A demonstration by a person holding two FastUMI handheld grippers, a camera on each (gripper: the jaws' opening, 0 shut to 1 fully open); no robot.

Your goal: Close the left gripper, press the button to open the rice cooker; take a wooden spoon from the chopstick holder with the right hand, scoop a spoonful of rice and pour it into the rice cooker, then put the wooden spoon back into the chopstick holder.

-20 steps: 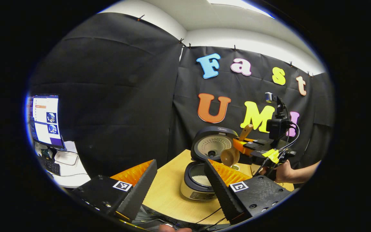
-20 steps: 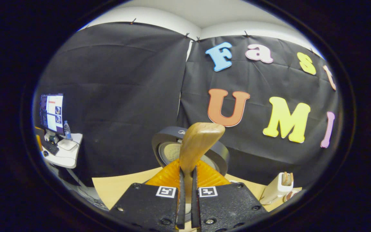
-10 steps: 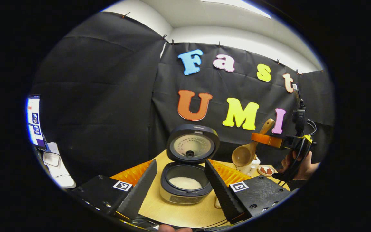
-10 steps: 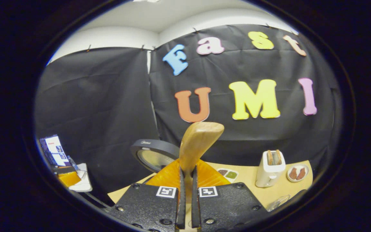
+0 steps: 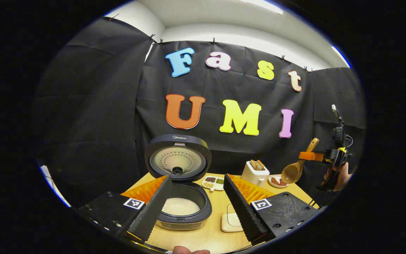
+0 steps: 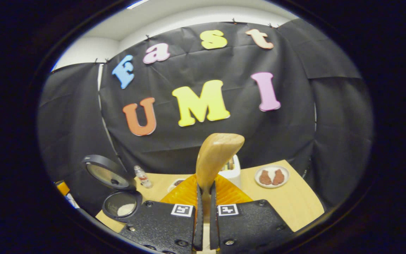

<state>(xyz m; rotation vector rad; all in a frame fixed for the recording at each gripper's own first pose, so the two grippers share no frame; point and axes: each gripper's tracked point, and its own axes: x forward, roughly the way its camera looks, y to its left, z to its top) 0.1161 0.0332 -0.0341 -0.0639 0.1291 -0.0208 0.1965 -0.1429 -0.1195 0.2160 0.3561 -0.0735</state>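
In the left gripper view, the left gripper (image 5: pixel 197 197) hung with its fingers spread wide apart and nothing between them. Just past the fingertips stood the rice cooker (image 5: pixel 183 211) on the wooden table (image 5: pixel 210 238), its lid (image 5: pixel 177 158) tipped up and back, white rice (image 5: pixel 180 206) lying in the pot. A small pale pad (image 5: pixel 232 223) lay on the table just right of the cooker, partly behind the right-hand finger. Farther back sat a divided dish of grains (image 5: pixel 213 182), then a white toaster (image 5: pixel 255 173) with slices in it, and a small plate (image 5: pixel 277 181) beside it.

The right gripper (image 5: pixel 307 156) was held in a hand (image 5: pixel 342 175) well off to the right, above the table's far right edge — clenched on the handle of the wooden spoon (image 5: pixel 294 169), whose bowl hung down to the left of the fingers, above the plate and well apart from the cooker.

In the right gripper view, the right gripper (image 6: pixel 203 197) had both fingers pressed against the spoon handle (image 6: pixel 215 158), which rose upright between them. The open cooker (image 6: pixel 120 206) lay low at the left, with a little bottle (image 6: pixel 142 176) near it. To the right, the plate (image 6: pixel 271 176) sat on a bare stretch of table reaching to its right edge.
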